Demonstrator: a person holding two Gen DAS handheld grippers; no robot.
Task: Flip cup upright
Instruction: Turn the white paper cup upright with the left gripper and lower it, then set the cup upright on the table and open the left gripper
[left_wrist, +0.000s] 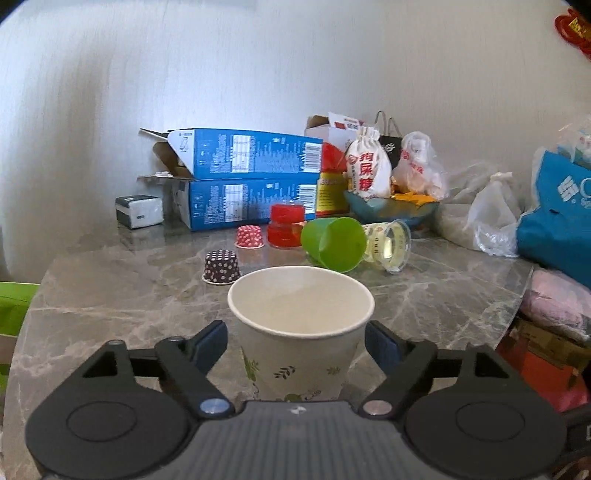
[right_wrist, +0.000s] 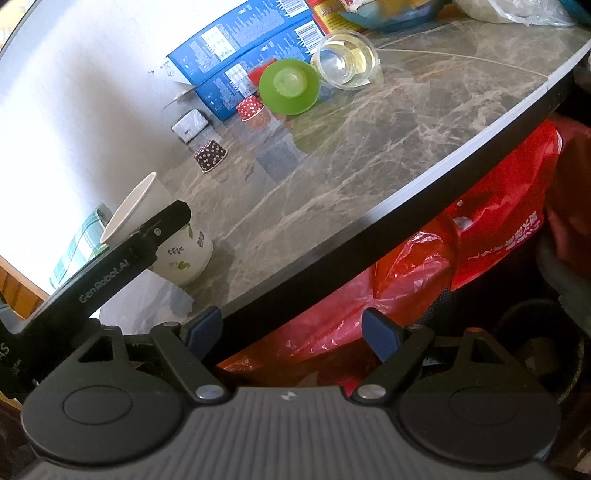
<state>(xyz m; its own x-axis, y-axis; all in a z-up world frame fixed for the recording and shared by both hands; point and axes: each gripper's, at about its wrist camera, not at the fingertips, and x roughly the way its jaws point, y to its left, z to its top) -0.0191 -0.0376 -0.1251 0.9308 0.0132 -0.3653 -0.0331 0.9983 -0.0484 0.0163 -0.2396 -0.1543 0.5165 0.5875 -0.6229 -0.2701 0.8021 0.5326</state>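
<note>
A white paper cup with a leaf print (left_wrist: 301, 332) stands upright on the marble table (left_wrist: 110, 295), mouth up. My left gripper (left_wrist: 295, 345) is open, its blue-padded fingers (left_wrist: 210, 345) on either side of the cup with a small gap on each. The right wrist view shows the same cup (right_wrist: 177, 251) on the table with the left gripper's black finger in front of it. My right gripper (right_wrist: 291, 332) is open and empty, off the table's near edge, over a red plastic bag (right_wrist: 406, 277).
A green cup (left_wrist: 334, 243) and a clear plastic cup (left_wrist: 388, 245) lie on their sides farther back. A dark dotted cupcake liner (left_wrist: 221, 266), a red dotted one (left_wrist: 250, 236) and a red jar (left_wrist: 286, 225) stand nearby. Blue boxes (left_wrist: 243, 177), bags and a bowl crowd the back.
</note>
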